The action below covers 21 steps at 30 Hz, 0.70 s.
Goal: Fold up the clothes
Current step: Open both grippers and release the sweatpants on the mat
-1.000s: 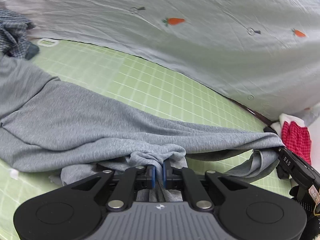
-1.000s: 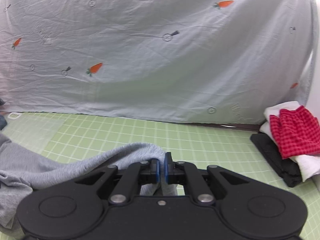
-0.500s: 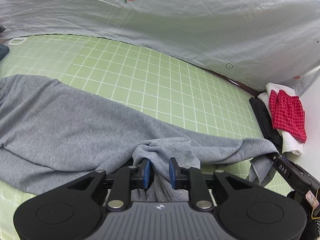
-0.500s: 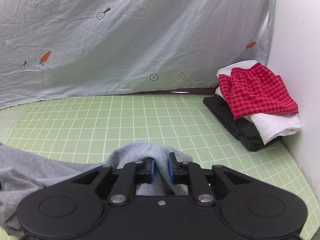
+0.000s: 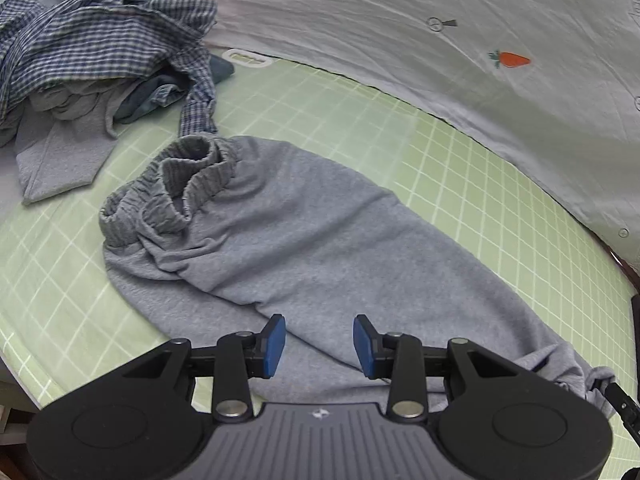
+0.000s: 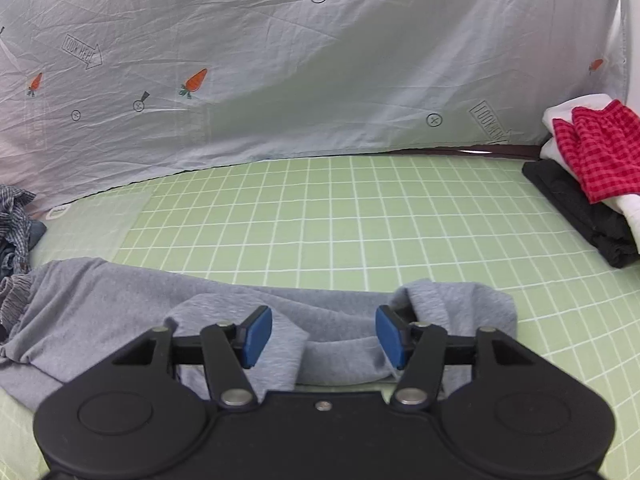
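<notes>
Grey sweatpants [image 5: 320, 248] lie stretched across the green grid mat [image 5: 460, 168], ribbed waistband [image 5: 180, 192] at the far left end. My left gripper [image 5: 319, 346] is open and empty, hovering over the pants' near edge. In the right wrist view the pants [image 6: 120, 304] lie along the near side, with the bunched leg ends [image 6: 460, 304] just in front of my right gripper [image 6: 323, 335], which is open and empty above them.
A heap of unfolded clothes with a blue checked shirt [image 5: 92, 40] sits at the mat's far left. A folded stack with a red checked garment [image 6: 600, 152] on white and black items [image 6: 580, 216] stands at the far right. A carrot-print sheet [image 6: 300, 60] hangs behind.
Both grippers opened and let go of the grey pants, which now lie flat on the mat. The left gripper swung left, bringing the waistband and clothes heap into view.
</notes>
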Each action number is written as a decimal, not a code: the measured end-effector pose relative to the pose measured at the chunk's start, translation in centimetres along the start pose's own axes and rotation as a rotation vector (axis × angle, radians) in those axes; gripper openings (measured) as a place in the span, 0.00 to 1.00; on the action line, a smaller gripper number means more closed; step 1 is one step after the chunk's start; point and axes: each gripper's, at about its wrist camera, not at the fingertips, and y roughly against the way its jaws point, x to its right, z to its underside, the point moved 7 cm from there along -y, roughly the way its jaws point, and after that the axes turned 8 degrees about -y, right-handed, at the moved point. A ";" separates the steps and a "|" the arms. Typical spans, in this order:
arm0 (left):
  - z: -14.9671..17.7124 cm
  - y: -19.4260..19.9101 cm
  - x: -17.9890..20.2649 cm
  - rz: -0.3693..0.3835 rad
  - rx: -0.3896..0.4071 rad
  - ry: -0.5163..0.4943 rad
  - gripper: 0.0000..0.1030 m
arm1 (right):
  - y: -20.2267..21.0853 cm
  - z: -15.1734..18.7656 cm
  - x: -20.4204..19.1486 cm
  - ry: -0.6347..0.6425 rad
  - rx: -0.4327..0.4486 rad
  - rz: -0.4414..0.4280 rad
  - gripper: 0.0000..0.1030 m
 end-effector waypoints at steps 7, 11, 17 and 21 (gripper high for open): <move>-1.0 -3.4 -4.9 -0.042 -0.079 0.031 0.39 | -4.5 3.9 -3.4 -0.092 -0.207 -0.014 0.82; -1.1 -5.0 -6.6 -0.051 -0.114 0.042 0.39 | -5.5 5.4 -3.9 -0.117 -0.263 -0.031 0.59; 0.0 -6.8 -7.8 -0.056 -0.160 0.071 0.39 | -2.6 4.4 0.2 -0.059 -0.173 0.159 0.08; 1.4 -7.2 -8.8 -0.068 -0.185 0.098 0.39 | -0.1 3.4 6.2 -0.079 -0.114 0.361 0.07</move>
